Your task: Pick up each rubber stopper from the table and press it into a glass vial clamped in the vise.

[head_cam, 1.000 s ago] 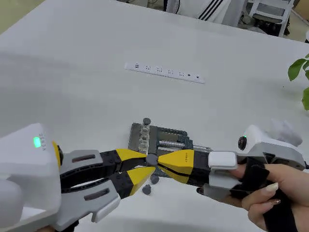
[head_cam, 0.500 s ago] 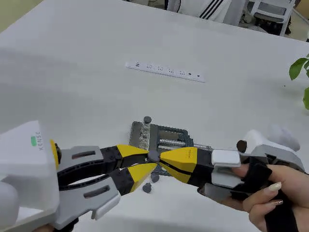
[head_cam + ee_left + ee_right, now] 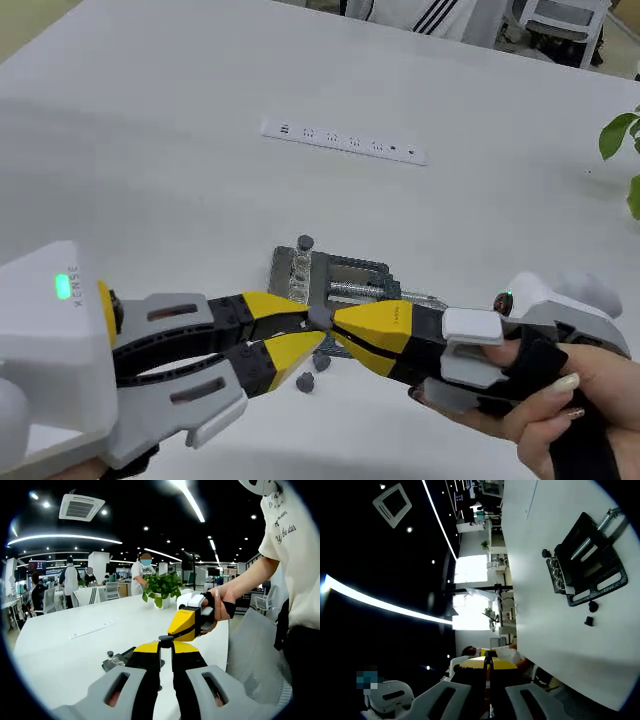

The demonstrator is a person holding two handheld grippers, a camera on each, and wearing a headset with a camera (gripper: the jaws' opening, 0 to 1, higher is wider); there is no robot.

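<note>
A: Status?
B: Vials (image 3: pixel 298 272) in the vise (image 3: pixel 350 275) all look unplugged. Left tongs (image 3: pixel 310 328) are clamped on one stopper (image 3: pixel 320 318) above the vise. Right tongs (image 3: pixel 338 322) are closed, tip against it. Three loose stoppers (image 3: pixel 305 381) are left on the worktop (image 3: pixel 150 150).
A: So barely started.

Head view: above, facing forward and down, near the white table (image 3: pixel 150 150).
Left gripper view: low, level, facing across the room.
Right gripper view: rolled sideways.
Shared by all: dark grey metal vise (image 3: pixel 350 272).
</note>
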